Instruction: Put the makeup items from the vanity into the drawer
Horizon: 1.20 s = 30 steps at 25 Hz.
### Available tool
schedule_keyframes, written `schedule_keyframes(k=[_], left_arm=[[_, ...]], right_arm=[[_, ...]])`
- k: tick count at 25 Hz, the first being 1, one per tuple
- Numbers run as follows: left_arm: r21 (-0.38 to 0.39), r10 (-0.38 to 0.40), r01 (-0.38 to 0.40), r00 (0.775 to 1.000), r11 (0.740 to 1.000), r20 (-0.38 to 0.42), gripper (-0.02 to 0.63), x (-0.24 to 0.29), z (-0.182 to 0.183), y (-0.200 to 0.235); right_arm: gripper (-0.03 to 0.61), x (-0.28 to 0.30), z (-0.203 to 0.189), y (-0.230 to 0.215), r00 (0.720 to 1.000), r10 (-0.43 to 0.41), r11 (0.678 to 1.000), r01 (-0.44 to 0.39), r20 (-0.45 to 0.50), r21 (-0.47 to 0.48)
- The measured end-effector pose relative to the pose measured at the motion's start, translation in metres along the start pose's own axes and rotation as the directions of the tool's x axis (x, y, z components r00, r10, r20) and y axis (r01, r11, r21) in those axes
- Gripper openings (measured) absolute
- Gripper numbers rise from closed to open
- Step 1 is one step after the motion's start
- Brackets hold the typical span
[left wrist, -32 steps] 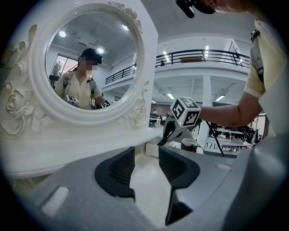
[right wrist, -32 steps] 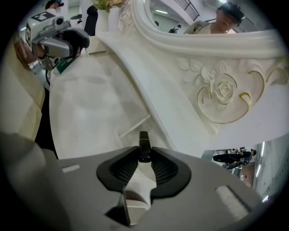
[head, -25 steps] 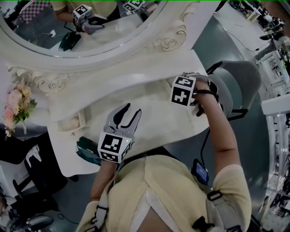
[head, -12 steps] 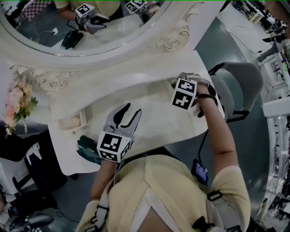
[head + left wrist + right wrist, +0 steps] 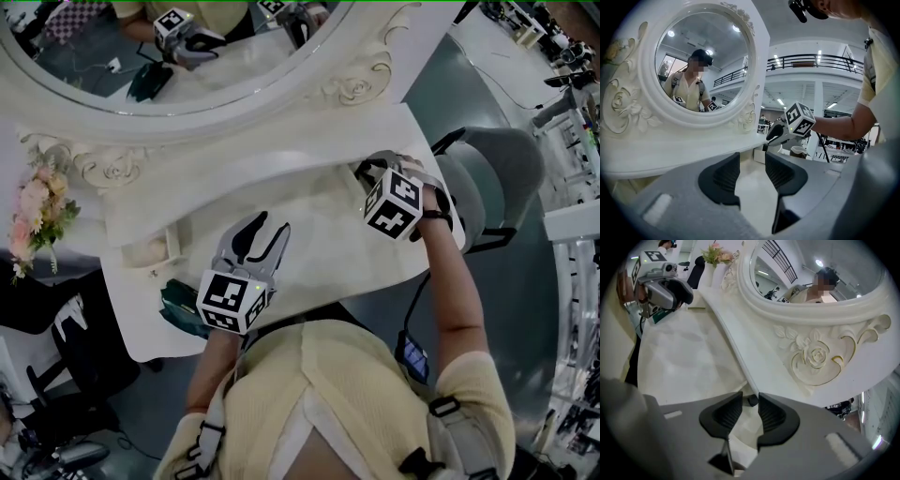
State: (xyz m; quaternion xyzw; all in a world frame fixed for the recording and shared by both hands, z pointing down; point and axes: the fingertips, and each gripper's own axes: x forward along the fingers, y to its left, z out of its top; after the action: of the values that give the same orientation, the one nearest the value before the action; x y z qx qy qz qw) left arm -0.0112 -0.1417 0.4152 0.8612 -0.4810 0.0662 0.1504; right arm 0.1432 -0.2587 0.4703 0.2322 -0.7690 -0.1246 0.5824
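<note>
A small dark makeup item [image 5: 753, 401] lies on the white vanity top [image 5: 319, 234], at the foot of the mirror's raised ledge. My right gripper [image 5: 750, 406] points at it with its jaws opening. The item sits just past the tips and the pads are not pressing on it. In the head view the right gripper [image 5: 368, 174] is at the vanity's right end and hides the item. My left gripper [image 5: 267, 231] hovers open over the middle of the top, with nothing between its fingers [image 5: 723, 177]. A small drawer [image 5: 161, 249] stands pulled out at the vanity's left.
The round mirror [image 5: 169, 56] in its carved frame rises behind the top. Pink flowers [image 5: 33, 220] stand at the left end. A grey chair [image 5: 497, 173] is beyond the right edge. A dark green object [image 5: 183, 309] sits below the front left corner.
My right gripper has drawn back a little toward the vanity's right front and turned. The left gripper has slid slightly down and left, still open.
</note>
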Motion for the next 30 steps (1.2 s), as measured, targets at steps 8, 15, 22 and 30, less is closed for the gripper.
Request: schedule_keyframes(k=[8,15,22,30], left_arm=[[-0.005,0.015,-0.015,1.0,1.0,-0.004,0.178,-0.005,0.002,0.005],[-0.015,0.035,-0.035,0.999,0.999,0.006,0.176,-0.013,0.006,0.012],[-0.021,0.055,-0.055,0.998,0.998,0.006,0.173,-0.016,0.008,0.017],[-0.025,0.053,-0.053,0.999,0.998,-0.003,0.166,-0.017,0.007,0.017]], right_arm=[[0.1,-0.029,0.012,0.007,0.994,-0.003,0.987,-0.015,0.112,0.159],[0.1,-0.045,0.019,0.012,0.981,-0.034,0.952,-0.027,0.193,0.306],[0.086,-0.061,0.028,0.013,0.946,-0.093,0.878,-0.069,0.311,0.474],[0.078,-0.064,0.023,0.018,0.911,-0.18,0.774,-0.102,0.371,0.624]])
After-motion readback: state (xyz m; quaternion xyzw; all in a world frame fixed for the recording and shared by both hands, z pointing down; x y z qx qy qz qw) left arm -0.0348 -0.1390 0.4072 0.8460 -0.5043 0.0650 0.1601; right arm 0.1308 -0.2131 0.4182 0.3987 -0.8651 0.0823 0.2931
